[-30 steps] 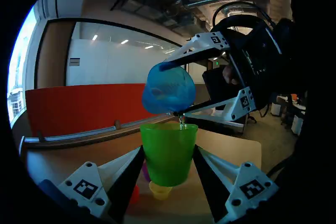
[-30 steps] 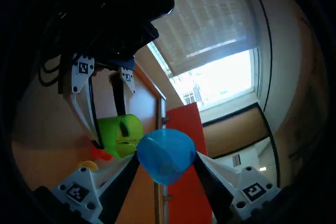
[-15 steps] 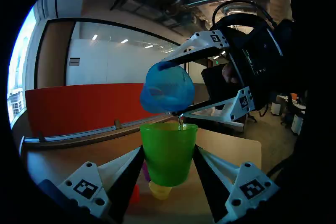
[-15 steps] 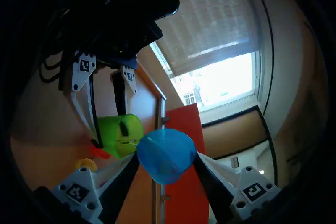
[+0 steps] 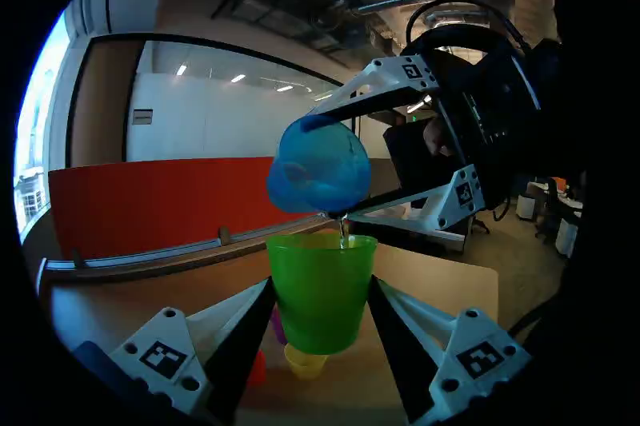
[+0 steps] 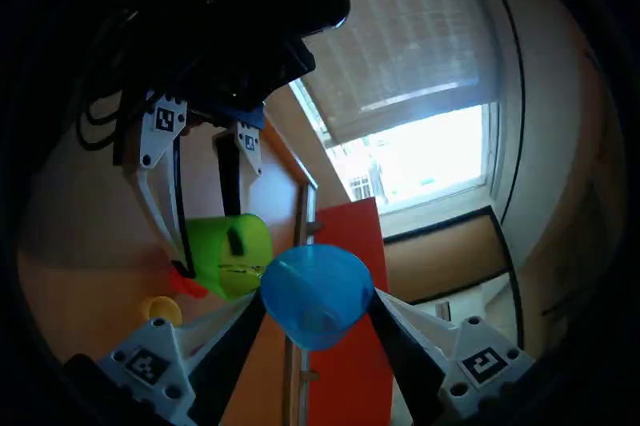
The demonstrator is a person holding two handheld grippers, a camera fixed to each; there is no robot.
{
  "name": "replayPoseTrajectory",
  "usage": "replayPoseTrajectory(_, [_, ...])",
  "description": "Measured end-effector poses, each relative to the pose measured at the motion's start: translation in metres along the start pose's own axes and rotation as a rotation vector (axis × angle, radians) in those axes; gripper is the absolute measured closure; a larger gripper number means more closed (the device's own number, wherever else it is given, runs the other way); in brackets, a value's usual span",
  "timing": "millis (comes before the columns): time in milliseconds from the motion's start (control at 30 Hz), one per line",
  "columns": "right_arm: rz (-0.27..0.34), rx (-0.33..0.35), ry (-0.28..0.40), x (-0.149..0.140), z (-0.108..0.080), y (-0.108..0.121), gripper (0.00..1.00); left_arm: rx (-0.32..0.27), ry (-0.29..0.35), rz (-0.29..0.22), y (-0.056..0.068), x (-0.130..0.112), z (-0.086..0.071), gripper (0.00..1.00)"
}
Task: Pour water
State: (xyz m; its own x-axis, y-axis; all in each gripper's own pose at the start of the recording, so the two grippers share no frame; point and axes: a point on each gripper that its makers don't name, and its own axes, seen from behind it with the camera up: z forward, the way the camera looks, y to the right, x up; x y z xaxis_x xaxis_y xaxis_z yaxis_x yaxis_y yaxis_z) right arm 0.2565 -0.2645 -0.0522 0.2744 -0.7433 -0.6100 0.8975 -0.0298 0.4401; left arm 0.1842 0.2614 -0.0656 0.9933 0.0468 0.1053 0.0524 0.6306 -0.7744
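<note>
Two cups clamped — left tongs [image 5: 321,280]: green cup [image 5: 322,306], right tongs [image 6: 316,293]: blue cup [image 6: 317,308] — over wooden table [image 5: 436,276] by red partition [image 5: 152,202].

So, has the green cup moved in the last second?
No. The green cup keeps its place against the red wall behind it.

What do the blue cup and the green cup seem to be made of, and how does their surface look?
Blue cup: probably thin plastic, translucent, since lighter and darker patches show through its wall; smooth, slightly glossy.
Green cup: likely plastic too, judging by its even bright colour, smooth wall and thin rim; it looks more opaque, with a soft sheen.
</note>
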Motion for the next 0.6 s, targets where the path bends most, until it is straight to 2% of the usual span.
replayPoseTrajectory(600, [-0.04, 0.007, -0.004, 0.0015, -0.0016, -0.001, 0.09, -0.001, 0.002, -0.001, 0.0001, -0.0003, 0.0009, 0.21])
